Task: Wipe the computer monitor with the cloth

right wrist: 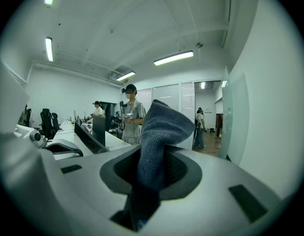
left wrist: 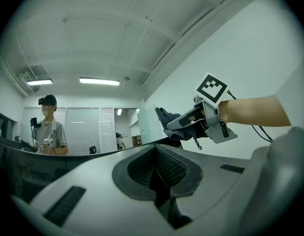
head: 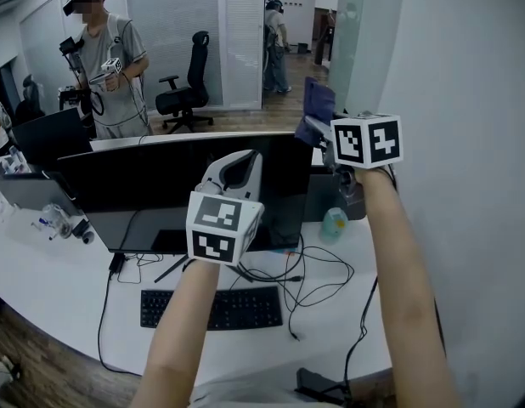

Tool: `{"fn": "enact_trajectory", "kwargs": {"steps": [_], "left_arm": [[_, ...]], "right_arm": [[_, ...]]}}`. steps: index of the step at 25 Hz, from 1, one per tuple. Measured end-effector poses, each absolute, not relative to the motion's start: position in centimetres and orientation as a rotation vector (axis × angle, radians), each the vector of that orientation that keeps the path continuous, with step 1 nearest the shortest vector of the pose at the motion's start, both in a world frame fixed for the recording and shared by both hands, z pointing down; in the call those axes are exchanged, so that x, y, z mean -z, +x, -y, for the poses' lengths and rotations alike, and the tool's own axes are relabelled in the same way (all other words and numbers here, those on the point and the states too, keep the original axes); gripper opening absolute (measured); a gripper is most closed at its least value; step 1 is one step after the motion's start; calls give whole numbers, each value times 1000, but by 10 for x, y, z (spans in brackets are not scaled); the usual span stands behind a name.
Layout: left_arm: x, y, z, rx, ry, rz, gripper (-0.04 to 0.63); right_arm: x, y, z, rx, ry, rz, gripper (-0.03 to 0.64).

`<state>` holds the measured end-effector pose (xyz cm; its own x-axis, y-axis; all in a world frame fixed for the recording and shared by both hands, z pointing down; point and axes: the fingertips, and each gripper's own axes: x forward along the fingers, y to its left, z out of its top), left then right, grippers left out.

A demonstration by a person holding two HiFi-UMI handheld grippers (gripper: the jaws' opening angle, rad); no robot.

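The black monitor (head: 152,189) stands on the white desk (head: 42,279), its screen dark. My right gripper (head: 313,131) is raised above the monitor's top right corner, shut on a blue-grey cloth (head: 318,100) that sticks up out of its jaws. In the right gripper view the cloth (right wrist: 159,136) fills the gap between the jaws of that gripper (right wrist: 152,176), and the monitor (right wrist: 88,137) shows edge-on at the left. My left gripper (head: 237,167) hovers in front of the screen's right half, shut with nothing in it. The left gripper view shows my left gripper (left wrist: 157,170) with the cloth (left wrist: 167,119) beyond.
A black keyboard (head: 211,308) and tangled cables (head: 305,270) lie on the desk below the monitor. A teal bottle (head: 334,222) stands by the monitor's right side. A white wall (head: 466,100) is close on the right. A person (head: 105,58) stands behind the desk near an office chair (head: 188,92).
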<state>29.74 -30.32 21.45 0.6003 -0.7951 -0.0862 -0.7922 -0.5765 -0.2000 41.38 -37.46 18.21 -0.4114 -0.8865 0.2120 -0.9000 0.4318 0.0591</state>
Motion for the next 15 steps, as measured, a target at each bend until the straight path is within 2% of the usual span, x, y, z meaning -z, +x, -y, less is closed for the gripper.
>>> {"fn": "enact_trajectory", "kwargs": {"steps": [15], "left_arm": [[-221,303,308,21,-2623,-1304,9]], "right_arm": [[-192,438,377,-265,1640,2588,92]]}}
